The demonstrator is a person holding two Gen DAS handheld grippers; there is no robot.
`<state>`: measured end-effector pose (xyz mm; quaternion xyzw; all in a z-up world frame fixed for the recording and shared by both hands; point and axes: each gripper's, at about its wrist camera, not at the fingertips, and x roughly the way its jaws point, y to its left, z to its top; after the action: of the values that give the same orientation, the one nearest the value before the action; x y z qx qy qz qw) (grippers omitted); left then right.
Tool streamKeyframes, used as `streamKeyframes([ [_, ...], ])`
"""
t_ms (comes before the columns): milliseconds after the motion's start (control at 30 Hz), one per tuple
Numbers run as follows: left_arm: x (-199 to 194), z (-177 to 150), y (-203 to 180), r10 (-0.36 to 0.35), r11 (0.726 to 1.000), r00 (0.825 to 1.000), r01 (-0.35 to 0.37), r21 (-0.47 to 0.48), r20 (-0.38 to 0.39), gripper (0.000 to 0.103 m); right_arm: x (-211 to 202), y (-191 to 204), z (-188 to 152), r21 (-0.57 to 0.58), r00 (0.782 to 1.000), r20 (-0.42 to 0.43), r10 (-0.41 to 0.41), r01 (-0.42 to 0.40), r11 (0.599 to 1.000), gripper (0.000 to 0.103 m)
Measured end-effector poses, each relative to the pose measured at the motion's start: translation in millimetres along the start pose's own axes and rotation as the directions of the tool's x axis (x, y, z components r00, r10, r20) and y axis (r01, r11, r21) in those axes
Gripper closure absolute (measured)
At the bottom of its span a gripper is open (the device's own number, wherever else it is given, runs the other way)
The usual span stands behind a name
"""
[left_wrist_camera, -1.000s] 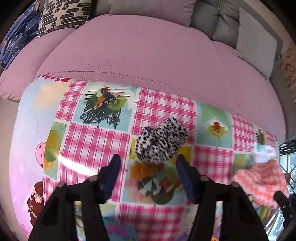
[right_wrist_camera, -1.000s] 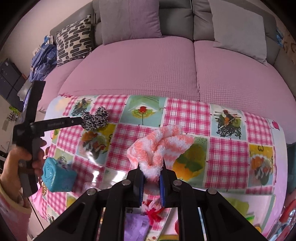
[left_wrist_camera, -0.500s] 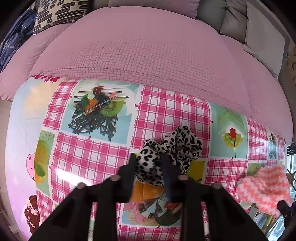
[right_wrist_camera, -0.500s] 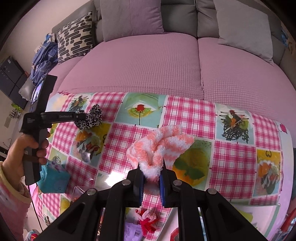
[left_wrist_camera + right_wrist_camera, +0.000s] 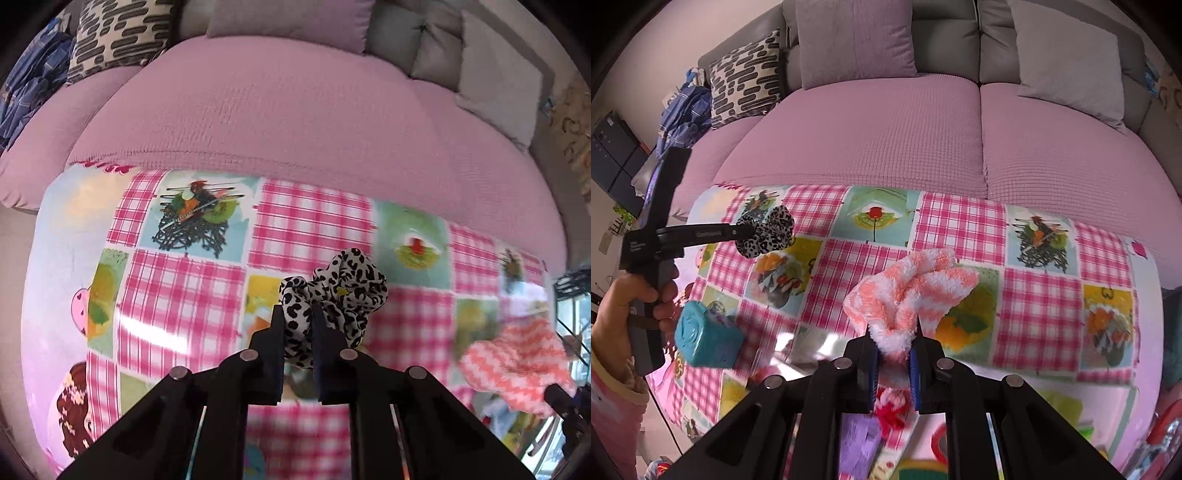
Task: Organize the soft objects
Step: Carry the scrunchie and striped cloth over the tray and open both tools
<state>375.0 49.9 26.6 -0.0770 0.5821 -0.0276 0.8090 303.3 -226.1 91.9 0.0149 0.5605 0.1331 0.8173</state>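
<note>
Black-and-white leopard-print fabric scrunchie (image 5: 332,295) is clamped in left gripper (image 5: 298,332); fluffy orange-and-white striped sock (image 5: 908,295) is pinched by right gripper (image 5: 893,350), presumably for sorting.

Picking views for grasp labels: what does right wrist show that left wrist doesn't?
Right wrist only: the hand holding the left gripper, a teal box on the tablecloth, and the right gripper shut on the fuzzy sock.
Left wrist only: the left gripper's closed fingers up close on the leopard scrunchie.
Both: scrunchie, sock, tablecloth, pink sofa.
</note>
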Motion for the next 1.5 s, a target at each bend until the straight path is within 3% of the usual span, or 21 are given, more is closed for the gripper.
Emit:
streamKeyframes([
  [367,-93.8,-50.9,-65.1,-0.098,0.991,0.992,0.09,0.103,0.074,0.09,-77.5,-8.7,-50.2,0.005,0.998,0.033,-0.045,0.045,0.999,0.089],
  [667,-125.7,-102.4,-137.0,-0.16,0.966,0.984,0.138,0.22,0.083,0.09,-115.6,-54.3,-101.1,0.081,0.994,0.018,-0.108,0.106,0.991,0.089],
  [800,-121.2,-129.5,-174.1,-0.199,0.946,0.979,0.179,0.271,0.05,0.09,-125.3,-84.9,-117.7,0.131,0.989,0.0,-0.145,0.143,0.981,0.089],
  [1100,-78.9,-178.2,-240.6,-0.184,0.913,0.982,0.185,0.363,-0.037,0.09,-116.2,-155.0,-150.4,0.264,0.978,-0.043,-0.202,0.207,0.942,0.089],
  [1500,1.6,-203.3,-272.2,-0.183,0.914,0.972,0.223,0.339,-0.147,0.09,-55.0,-198.3,-174.9,0.35,0.978,-0.129,-0.164,0.199,0.915,0.089],
])
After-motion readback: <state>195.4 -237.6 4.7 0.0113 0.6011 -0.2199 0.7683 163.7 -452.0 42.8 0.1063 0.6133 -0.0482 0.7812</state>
